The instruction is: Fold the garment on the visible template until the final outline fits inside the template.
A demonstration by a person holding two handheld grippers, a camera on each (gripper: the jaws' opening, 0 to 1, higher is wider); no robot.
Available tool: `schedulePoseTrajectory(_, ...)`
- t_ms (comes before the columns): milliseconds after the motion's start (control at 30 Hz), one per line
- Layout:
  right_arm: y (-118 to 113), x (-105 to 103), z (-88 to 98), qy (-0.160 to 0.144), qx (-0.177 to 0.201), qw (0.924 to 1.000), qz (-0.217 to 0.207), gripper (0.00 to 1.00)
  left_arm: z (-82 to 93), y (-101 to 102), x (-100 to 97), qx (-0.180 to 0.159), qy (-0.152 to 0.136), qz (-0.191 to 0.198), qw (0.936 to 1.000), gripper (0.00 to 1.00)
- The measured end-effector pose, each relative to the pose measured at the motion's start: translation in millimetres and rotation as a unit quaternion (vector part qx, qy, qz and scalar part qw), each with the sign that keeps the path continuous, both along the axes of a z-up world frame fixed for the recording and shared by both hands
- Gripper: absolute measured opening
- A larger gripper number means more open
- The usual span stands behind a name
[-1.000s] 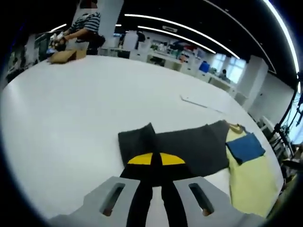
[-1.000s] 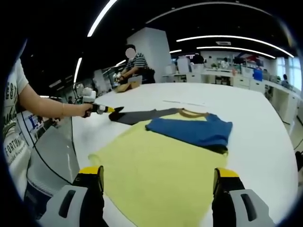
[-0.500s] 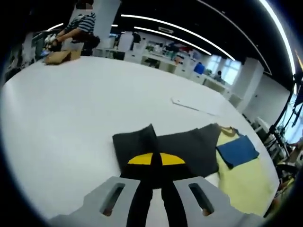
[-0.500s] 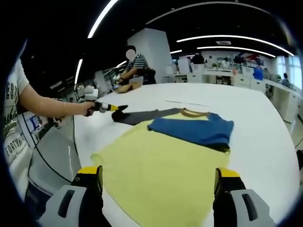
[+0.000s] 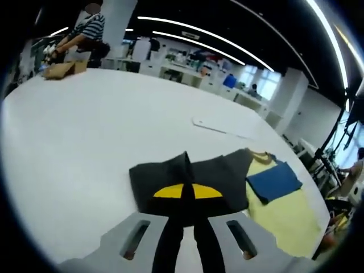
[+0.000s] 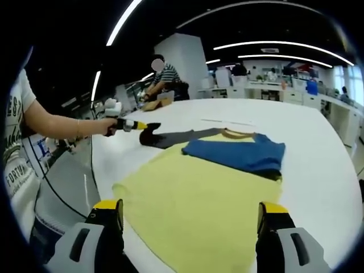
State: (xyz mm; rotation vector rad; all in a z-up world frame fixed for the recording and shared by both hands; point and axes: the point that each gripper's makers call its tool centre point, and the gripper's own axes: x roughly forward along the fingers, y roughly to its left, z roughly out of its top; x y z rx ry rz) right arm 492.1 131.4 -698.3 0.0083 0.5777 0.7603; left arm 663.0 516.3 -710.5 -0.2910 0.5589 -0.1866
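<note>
A yellow garment point(image 6: 193, 187) lies flat on the white table point(image 5: 85, 131), with a blue sleeve point(image 6: 239, 153) folded across its upper part. Its dark grey sleeve point(image 5: 187, 176) stretches away from the body, and the end is bunched up. My left gripper point(image 5: 187, 191) is shut on that sleeve end, yellow pads pressed together. From the right gripper view, the left gripper point(image 6: 133, 126) holds the sleeve tip point(image 6: 152, 135) just above the table. My right gripper point(image 6: 190, 213) stands open over the garment's near hem, with nothing between its fingers.
A thin white sheet point(image 5: 219, 126) lies on the table beyond the garment. At the far end, a person point(image 6: 165, 79) works beside a brown box point(image 6: 153, 103). A person's arm point(image 6: 57, 128) reaches in from the left. Desks and pillars stand behind.
The left gripper has carried the dark sleeve end a little toward the garment body, bunching the cloth. The right gripper has stayed open in the same place.
</note>
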Motion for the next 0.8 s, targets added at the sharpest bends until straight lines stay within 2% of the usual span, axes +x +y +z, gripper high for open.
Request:
schedulePoseTrajectory(300,3,-5,-0.3,0.001,0.002,1.0,0.002,0.98,10.0,-22,3.1,-0.005,-0.008,-0.024,0.9997,0.01)
schedulePoseTrajectory(467,3,-6,-0.4,0.0,0.0,1.0,0.002,0.98,12.2,-35,4.5,-0.01,-0.003,-0.036,0.9993,0.01)
schedulePoseTrajectory(667,2,-6,0.9,-0.002,0.003,1.0,0.003,0.98,23.0,-54,8.4,-0.012,-0.012,-0.059,0.9981,0.01)
schedulePoseTrajectory(800,1,-6,1.5,-0.003,0.004,1.0,0.002,0.98,27.9,-66,10.5,-0.003,-0.017,-0.077,0.9969,0.01)
